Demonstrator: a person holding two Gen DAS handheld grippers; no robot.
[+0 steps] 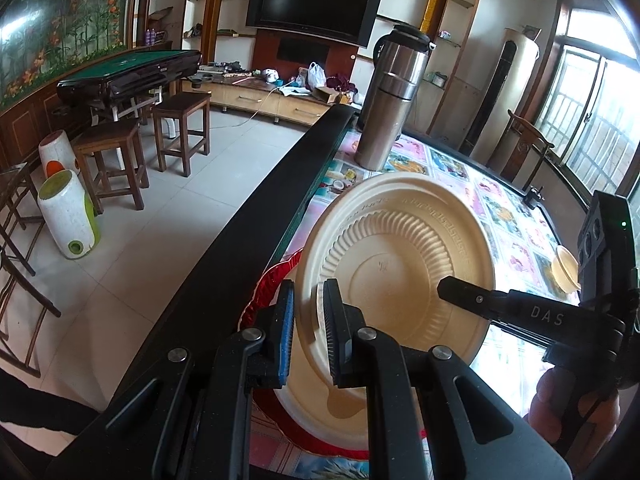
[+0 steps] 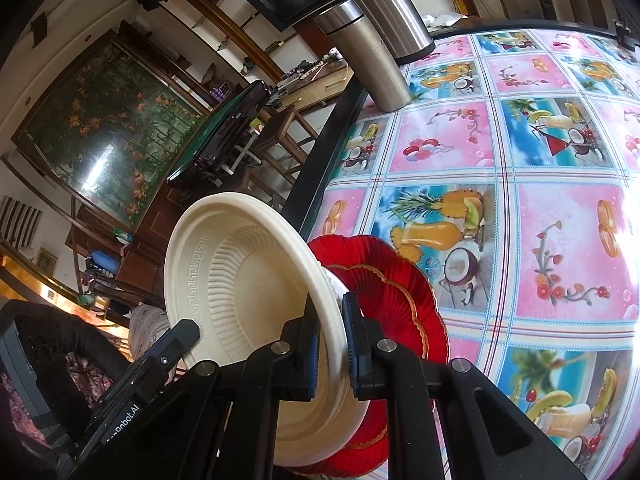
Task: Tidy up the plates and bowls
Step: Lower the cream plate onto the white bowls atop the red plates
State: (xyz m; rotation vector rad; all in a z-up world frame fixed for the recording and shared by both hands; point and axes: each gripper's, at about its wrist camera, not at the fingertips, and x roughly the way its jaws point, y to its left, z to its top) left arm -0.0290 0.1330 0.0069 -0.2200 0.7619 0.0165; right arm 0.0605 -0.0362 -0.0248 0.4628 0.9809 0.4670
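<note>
Fruit-print tablecloth; both grippers pinching cream plate; left-view-only small bowl.

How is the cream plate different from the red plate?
The cream plate is plain cream, with a key pattern and ribs pressed in; the red plate is shiny red with gold trim. The cream plate is tilted, pinched at its rim by both hand-held grippers; no gripper grips the red one beneath. Both are round with ribbed sides.

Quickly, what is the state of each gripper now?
Left gripper: shut on the cream plate rim.
Right gripper: shut on the same cream plate's rim.
</note>
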